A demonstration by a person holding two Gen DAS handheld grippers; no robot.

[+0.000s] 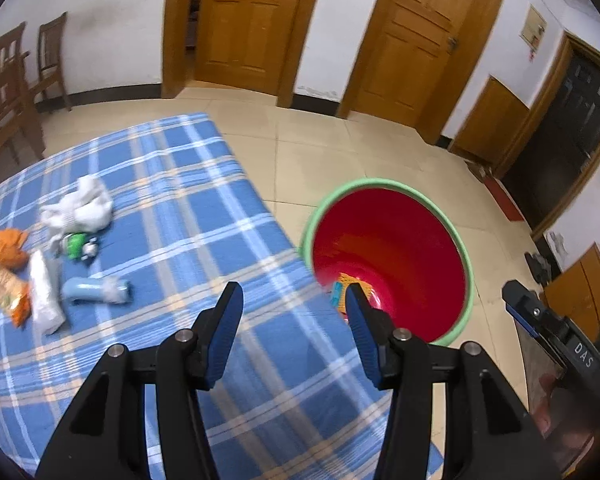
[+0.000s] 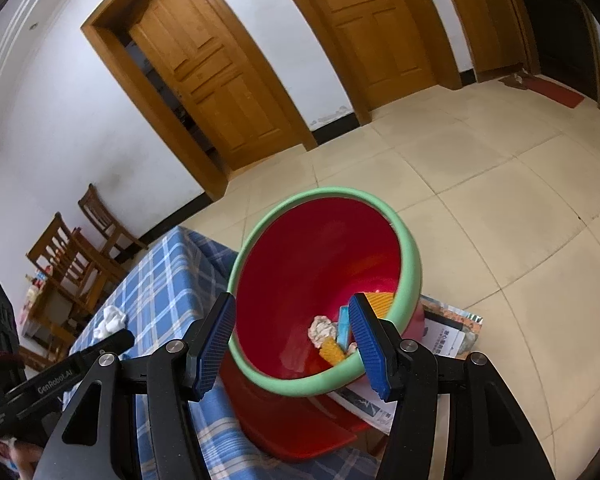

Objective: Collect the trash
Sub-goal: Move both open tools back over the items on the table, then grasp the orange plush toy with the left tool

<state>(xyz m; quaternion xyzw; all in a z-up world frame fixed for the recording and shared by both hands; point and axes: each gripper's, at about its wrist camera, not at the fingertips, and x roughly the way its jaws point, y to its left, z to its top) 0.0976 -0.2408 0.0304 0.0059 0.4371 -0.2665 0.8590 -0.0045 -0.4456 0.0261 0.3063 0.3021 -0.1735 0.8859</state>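
Observation:
A table with a blue plaid cloth (image 1: 180,184) carries the trash at its left: a crumpled white tissue (image 1: 86,208), an orange wrapper (image 1: 8,248), a small green item (image 1: 76,245), a light blue piece (image 1: 92,290), a white plastic wrapper (image 1: 44,292) and an orange snack bag (image 1: 6,292). A red bin with a green rim (image 1: 380,182) stands against the table's right edge. My left gripper (image 1: 294,288) hangs open above that edge, nothing between its pads. My right gripper (image 2: 293,298) is open and empty over the bin (image 2: 324,194), which holds a crumpled tissue (image 2: 322,330), a blue piece (image 2: 344,326) and yellow wrappers (image 2: 332,352).
Wooden chairs (image 1: 4,92) stand behind the table by the wall. Printed papers (image 2: 448,336) lie on the tiled floor under the bin. Wooden doors (image 1: 248,20) line the far wall, and a red mat (image 1: 502,198) lies by a dark doorway.

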